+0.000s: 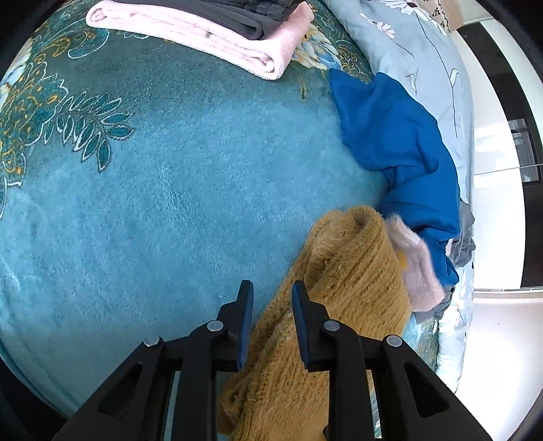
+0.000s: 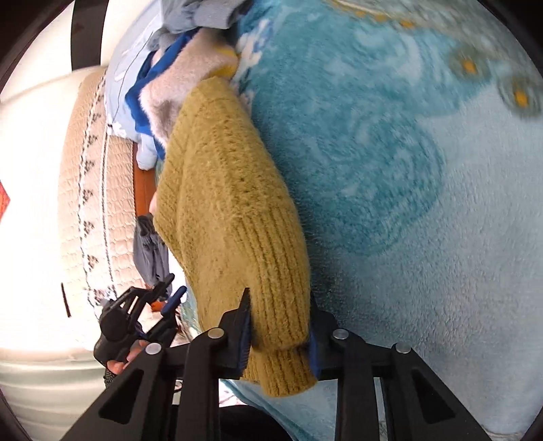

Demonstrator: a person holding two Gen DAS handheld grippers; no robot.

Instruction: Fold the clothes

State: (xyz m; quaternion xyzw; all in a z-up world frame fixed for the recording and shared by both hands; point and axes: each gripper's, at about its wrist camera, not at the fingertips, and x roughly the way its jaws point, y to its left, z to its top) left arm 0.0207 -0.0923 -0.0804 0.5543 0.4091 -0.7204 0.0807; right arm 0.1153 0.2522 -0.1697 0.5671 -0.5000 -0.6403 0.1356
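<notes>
Mustard-yellow knit: the sweater [image 2: 230, 210] is the nearest item in both views. Your right gripper [image 2: 280, 325] has its jaws clenched on the ribbed cuff or hem, with the knit running up and away from the jaws toward the pile of clothes. Your left gripper [image 1: 272, 295] hangs over the same sweater [image 1: 339, 278]; its jaws stand apart, a fold of knit lying between them, the right-hand pad touching the fabric, and you cannot tell whether anything is pinched. In the right wrist view that left gripper [image 2: 171, 295] shows at the lower left, held in a hand [image 2: 125, 356], jaws released.

Teal plush blanket [image 1: 176, 190]: covers the bed under the sweater; pale floral and leaf patterning at its edges. Its lighter zone [image 2: 441, 237] fills the right side of the right wrist view.

Pale pink fuzzy garment [image 1: 417, 271]: touching the sweater's far side.

Blue garment [image 1: 400, 135]: loosely heaped just beyond the pink one, at the blanket's edge.

Grey garment [image 1: 463, 244]: partly under the blue one; most of it hidden.

Light blue floral duvet [image 1: 424, 51]: beyond the blue garment.

Folded pink towel [image 1: 190, 30]: far end of the blanket, a folded dark garment [image 1: 237, 17] stacked on top.
</notes>
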